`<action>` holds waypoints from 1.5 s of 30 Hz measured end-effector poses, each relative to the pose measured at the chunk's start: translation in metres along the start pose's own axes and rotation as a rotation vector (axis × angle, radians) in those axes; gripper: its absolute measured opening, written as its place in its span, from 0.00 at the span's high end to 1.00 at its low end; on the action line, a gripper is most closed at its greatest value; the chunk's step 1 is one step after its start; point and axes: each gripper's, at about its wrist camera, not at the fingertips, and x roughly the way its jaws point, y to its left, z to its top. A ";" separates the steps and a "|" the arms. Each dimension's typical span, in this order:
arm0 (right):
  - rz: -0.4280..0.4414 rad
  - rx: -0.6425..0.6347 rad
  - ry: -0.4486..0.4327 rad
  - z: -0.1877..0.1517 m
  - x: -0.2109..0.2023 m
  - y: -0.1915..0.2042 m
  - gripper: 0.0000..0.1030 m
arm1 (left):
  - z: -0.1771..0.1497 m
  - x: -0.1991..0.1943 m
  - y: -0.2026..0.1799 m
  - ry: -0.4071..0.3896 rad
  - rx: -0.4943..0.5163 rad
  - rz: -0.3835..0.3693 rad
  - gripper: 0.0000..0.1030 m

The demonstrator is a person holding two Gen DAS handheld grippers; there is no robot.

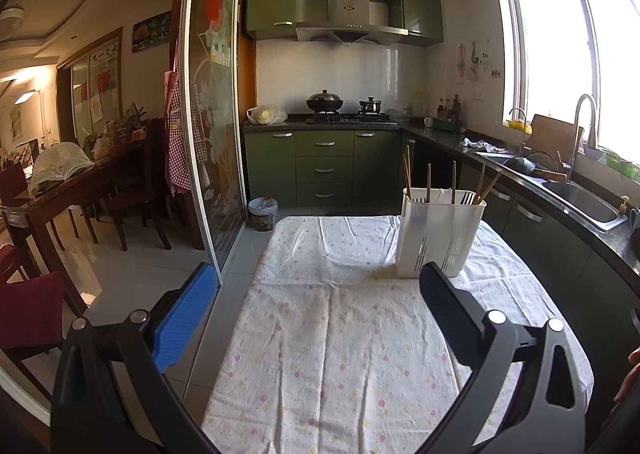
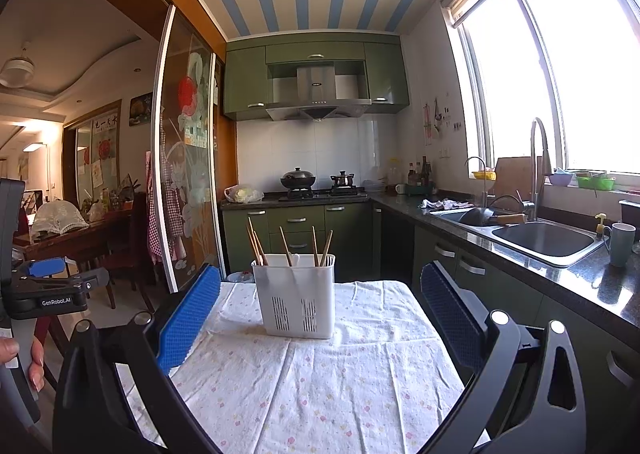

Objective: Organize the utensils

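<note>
On floral cloth (image 2: 320, 382): slotted white plastic caddy (image 2: 298, 300) w/ wood chopsticks (image 2: 285, 242); both hand-held grippers (image 1: 320, 294) (image 2: 320, 310) agape.

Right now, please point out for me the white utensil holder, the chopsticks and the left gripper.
white utensil holder (image 2: 298, 300): right wrist view, on its slotted front wall.
chopsticks (image 2: 253, 242): right wrist view, on the shaft of the leftmost pair.
left gripper (image 1: 316, 292): left wrist view, midway between its two open fingertips.

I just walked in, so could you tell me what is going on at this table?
A person holds a two-finger gripper in each hand over a cloth-covered table. Both the left gripper and right gripper are open and empty. A white utensil holder stands upright on the cloth with chopsticks and forks already in it. Nothing is being handled.
</note>
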 end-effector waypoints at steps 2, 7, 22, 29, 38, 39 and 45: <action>-0.001 0.006 0.003 0.000 0.001 -0.001 0.04 | 0.000 0.000 0.000 0.001 -0.001 0.000 0.06; -0.001 0.014 0.009 -0.001 0.003 -0.001 0.04 | -0.001 0.001 0.000 0.001 0.000 0.001 0.06; 0.001 0.020 0.010 -0.003 0.006 -0.001 0.04 | -0.002 0.004 0.001 0.007 0.014 -0.003 0.06; 0.002 0.021 0.007 -0.005 0.007 0.001 0.04 | -0.001 0.004 0.000 0.008 0.016 -0.003 0.06; 0.001 0.021 0.006 -0.006 0.008 0.003 0.04 | -0.001 0.004 -0.001 0.009 0.015 -0.004 0.06; 0.001 0.021 0.006 -0.006 0.008 0.002 0.04 | -0.001 0.004 -0.001 0.009 0.016 -0.004 0.06; 0.005 0.017 0.011 -0.007 0.009 0.003 0.04 | -0.001 0.005 -0.001 0.008 0.017 -0.004 0.06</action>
